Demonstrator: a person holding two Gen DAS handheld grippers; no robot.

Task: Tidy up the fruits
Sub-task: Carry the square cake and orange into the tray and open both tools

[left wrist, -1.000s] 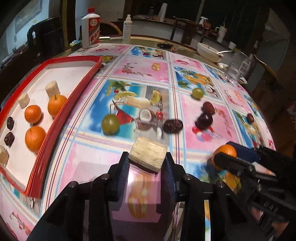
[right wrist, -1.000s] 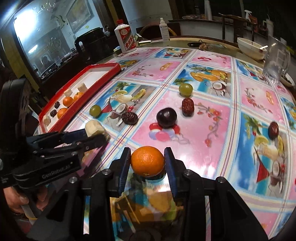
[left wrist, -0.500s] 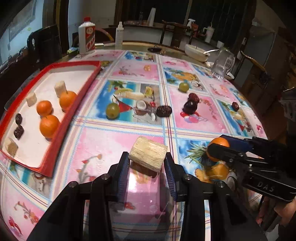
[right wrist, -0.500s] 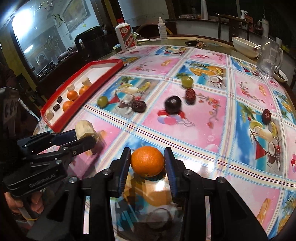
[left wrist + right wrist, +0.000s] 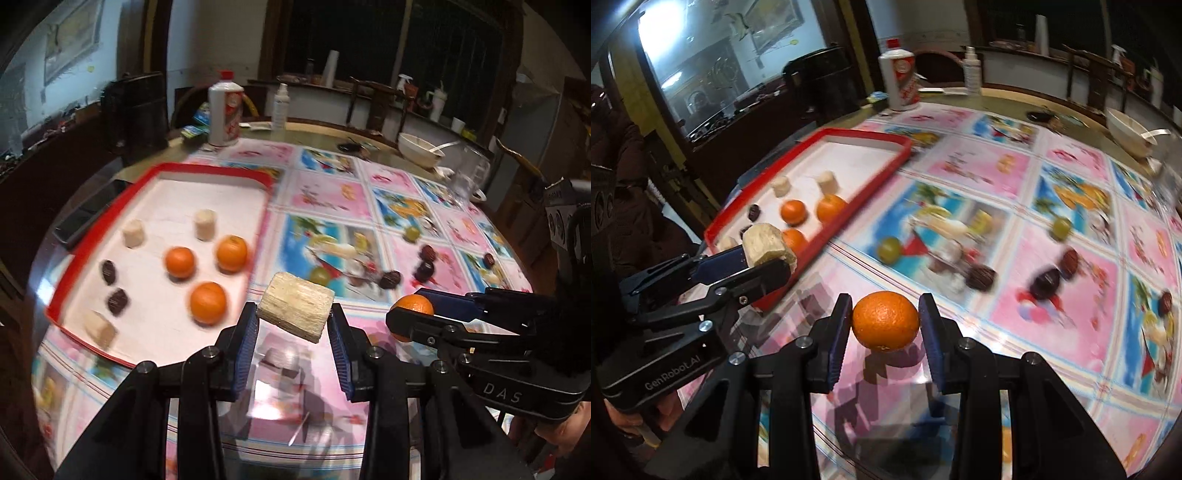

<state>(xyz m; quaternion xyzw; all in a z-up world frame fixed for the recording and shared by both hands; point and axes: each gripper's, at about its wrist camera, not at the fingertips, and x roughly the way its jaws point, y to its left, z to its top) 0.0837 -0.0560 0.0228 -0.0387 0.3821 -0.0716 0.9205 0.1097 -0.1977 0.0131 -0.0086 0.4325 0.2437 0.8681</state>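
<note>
My left gripper is shut on a pale fibrous chunk, held above the tablecloth just right of the red-rimmed tray. The tray holds three oranges, dark dates and pale chunks. My right gripper is shut on an orange, raised over the table. In the right wrist view the left gripper with its chunk hangs by the tray's near corner. Green grapes, dates and a dark plum lie on the cloth.
A white bottle with a red label, a spray bottle, a white bowl with a spoon and a clear jug stand at the far side. A phone lies left of the tray. A person's hand holds the right gripper.
Both grippers have swung left toward the tray while holding their loads. The tray now sits closer and more central in both views.
</note>
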